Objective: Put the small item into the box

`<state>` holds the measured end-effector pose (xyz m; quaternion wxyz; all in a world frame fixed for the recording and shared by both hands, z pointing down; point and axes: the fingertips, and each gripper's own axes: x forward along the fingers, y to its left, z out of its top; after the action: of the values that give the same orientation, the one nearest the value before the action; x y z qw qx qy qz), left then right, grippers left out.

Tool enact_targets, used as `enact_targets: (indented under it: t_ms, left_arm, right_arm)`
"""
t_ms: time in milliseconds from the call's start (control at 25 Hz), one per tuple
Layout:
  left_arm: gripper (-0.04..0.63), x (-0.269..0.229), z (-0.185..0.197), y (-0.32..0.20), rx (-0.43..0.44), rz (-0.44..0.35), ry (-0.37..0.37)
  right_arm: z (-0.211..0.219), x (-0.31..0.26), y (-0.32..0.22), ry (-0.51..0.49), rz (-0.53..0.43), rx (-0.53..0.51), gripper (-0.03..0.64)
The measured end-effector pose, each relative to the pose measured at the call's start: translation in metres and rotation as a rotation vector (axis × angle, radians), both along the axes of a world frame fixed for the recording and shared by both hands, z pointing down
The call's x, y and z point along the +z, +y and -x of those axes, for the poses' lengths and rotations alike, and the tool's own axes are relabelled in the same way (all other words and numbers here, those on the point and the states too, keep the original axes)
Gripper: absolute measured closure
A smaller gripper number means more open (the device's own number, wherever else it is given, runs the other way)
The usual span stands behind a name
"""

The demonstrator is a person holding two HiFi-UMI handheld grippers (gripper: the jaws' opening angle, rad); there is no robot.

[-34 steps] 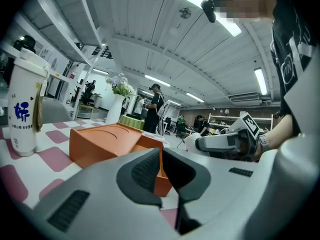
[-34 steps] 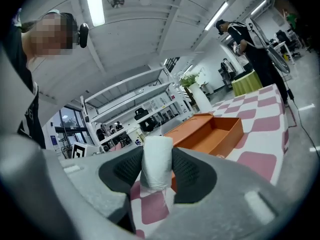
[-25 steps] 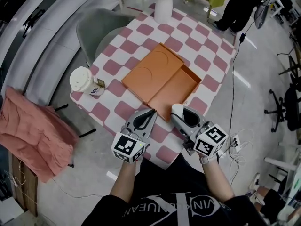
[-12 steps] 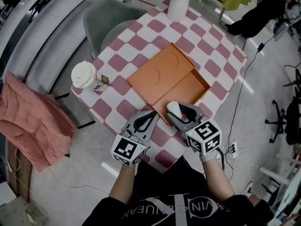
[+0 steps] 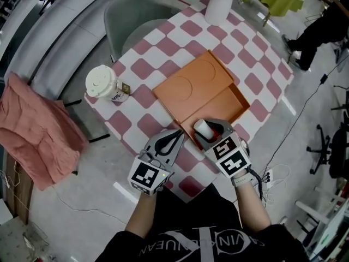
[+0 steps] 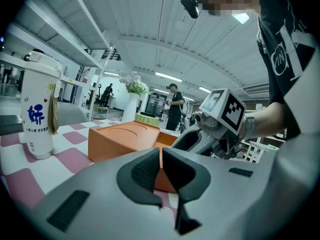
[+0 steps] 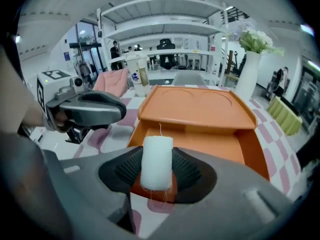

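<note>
An orange box [image 5: 218,103] lies open on the checked table [image 5: 150,72], its lid [image 5: 191,86] flipped to the far left side. My right gripper [image 5: 203,131] is shut on a small white padded item [image 5: 203,128] and hovers at the near corner of the box tray [image 7: 200,144]. In the right gripper view the white item [image 7: 157,161] stands upright between the pads, loose threads hanging from it. My left gripper [image 5: 175,136] is shut with nothing in it, just left of the right one, by the box's near edge [image 6: 160,176].
A white lidded cup [image 5: 102,84] stands at the table's left edge, a small carton [image 5: 122,90] beside it. A white vase [image 5: 219,5] with flowers is at the far edge. A grey chair [image 5: 133,21] stands behind the table; a pink cloth [image 5: 32,135] hangs at left.
The right gripper with the white item has moved a little forward and left toward the box's near corner. The head view has shifted; the left gripper keeps its place.
</note>
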<state>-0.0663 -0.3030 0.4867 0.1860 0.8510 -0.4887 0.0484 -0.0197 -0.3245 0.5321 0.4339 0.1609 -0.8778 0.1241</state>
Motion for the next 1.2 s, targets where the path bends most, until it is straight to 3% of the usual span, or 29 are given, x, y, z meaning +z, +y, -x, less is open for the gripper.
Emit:
enact_targets:
  t_ms: [160,360,720,1200]
  left_arm:
    - [0.574,0.003,0.0,0.0,-0.01,0.003,0.007]
    - [0.574,0.008,0.001,0.002,-0.017,0.015,0.012]
    - [0.574,0.01,0.013,0.006,-0.056,0.026,0.02]
    - [0.574,0.01,0.017,0.01,-0.063,0.021,0.02]
  right_arm:
    - [-0.001,0.006,0.001,0.139,-0.078,-0.131,0.434]
    - [0.005,0.013,0.0,0.189,-0.087,-0.198,0.435]
    - [0.01,0.024,0.006,0.24,-0.086,-0.284,0.434]
    - [0.012,0.018,0.007,0.213,-0.09,-0.272,0.434]
